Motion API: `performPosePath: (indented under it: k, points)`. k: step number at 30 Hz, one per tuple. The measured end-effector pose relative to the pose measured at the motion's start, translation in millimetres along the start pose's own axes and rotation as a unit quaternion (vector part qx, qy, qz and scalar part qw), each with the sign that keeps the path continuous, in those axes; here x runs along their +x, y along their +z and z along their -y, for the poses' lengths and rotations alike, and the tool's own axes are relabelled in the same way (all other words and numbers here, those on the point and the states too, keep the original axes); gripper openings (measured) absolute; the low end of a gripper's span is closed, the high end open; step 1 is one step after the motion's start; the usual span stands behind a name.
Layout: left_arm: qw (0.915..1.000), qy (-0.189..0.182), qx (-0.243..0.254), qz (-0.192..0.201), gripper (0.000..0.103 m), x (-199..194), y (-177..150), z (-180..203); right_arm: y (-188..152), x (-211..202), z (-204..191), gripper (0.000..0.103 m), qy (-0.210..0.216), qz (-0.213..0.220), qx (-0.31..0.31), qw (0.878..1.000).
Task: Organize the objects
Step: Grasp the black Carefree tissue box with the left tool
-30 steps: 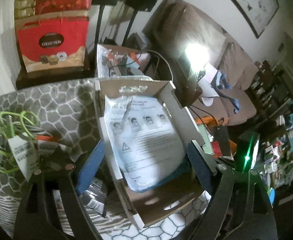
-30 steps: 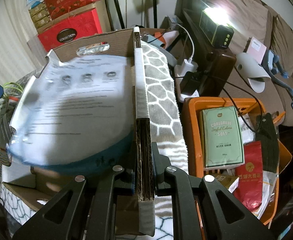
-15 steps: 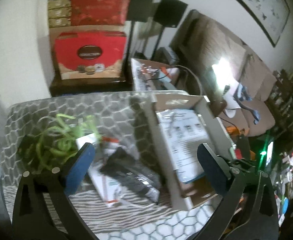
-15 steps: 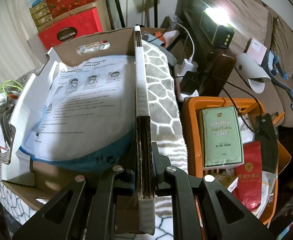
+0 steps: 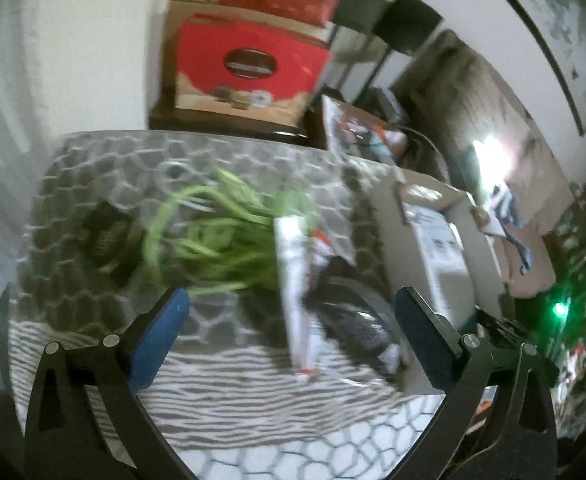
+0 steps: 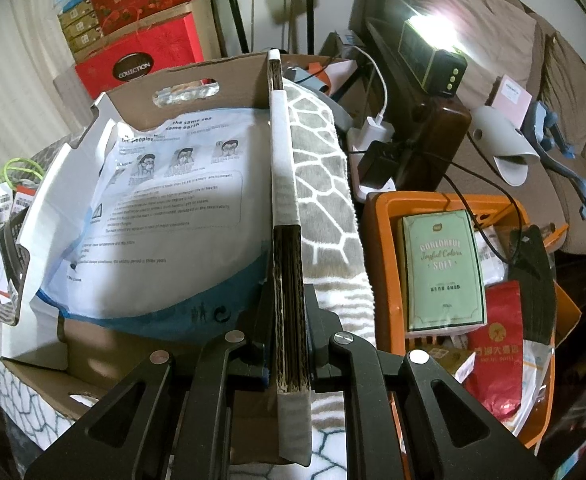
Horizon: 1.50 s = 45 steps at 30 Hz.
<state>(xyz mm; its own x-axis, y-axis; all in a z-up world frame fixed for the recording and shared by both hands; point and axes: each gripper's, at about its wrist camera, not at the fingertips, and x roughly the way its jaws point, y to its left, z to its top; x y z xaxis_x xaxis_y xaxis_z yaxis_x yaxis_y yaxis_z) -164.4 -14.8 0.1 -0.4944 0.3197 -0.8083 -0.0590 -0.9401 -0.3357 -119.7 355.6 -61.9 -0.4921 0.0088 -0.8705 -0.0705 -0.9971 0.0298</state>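
The open brown corrugated cardboard box (image 6: 105, 344) sits on the grey-and-white honeycomb-patterned cloth (image 6: 321, 184), and the large white plastic packet with a blue lower edge and printed mask instructions (image 6: 161, 216) lies inside it, filling most of the floor. The right gripper (image 6: 289, 344) is clenched on the box's right-hand wall, the layered cardboard edge pinched between its black fingers (image 6: 325, 336). Only the right wrist view shows this grip sharply, along with the orange plastic basket (image 6: 385, 264) just beside the box, which holds a pale green rectangular carton (image 6: 443, 270) and a red foil pouch (image 6: 493, 364). The left wrist view (blurred throughout) shows what the other barely catches at its left edge: a bundle of bright green cord (image 5: 213, 240) lying on the patterned cloth (image 5: 105, 168) next to a white tagged package (image 5: 297, 292) and a dark crinkled bag (image 5: 353, 320), with a dark flat object (image 5: 107, 236) further left. The left gripper (image 5: 293, 320) hangs over that pile, its jaws spread wide with blue pads (image 5: 161, 332) either side and nothing gripped. The box (image 5: 433, 248) appears there only as a smeared shape to the right. Red gift boxes (image 6: 133, 60) are stacked behind the table in both views.
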Motion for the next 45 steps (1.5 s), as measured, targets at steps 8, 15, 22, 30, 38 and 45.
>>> performPosePath:
  k: [8,15,22,30,38,45]
  points:
    - [0.9949,0.072,-0.071,0.006,0.103,-4.4,25.5,-80.5,-1.0,-0.2,0.0,0.011,-0.002,0.001,-0.001,1.000]
    - [0.9870,0.115,-0.109,-0.029,0.103,25.9,35.8,-125.1,-0.9,0.3,-1.3,0.011,-0.004,0.001,-0.003,1.000]
    - [0.9786,0.122,-0.158,-0.050,0.102,54.9,44.7,-141.0,-0.1,0.9,-2.0,0.011,-0.007,0.000,-0.004,1.000]
    - [0.9729,0.131,-0.176,-0.075,0.080,80.6,46.7,-135.2,-0.1,0.8,-3.9,0.012,-0.010,-0.001,-0.005,1.000]
    - [0.9735,0.139,-0.171,-0.061,0.060,76.5,47.7,-141.2,-0.1,0.6,-3.6,0.012,-0.010,-0.001,-0.005,1.000]
    - [0.9749,0.142,-0.168,-0.033,0.059,56.1,46.4,-147.4,0.2,0.0,-3.3,0.012,-0.009,-0.001,-0.004,1.000]
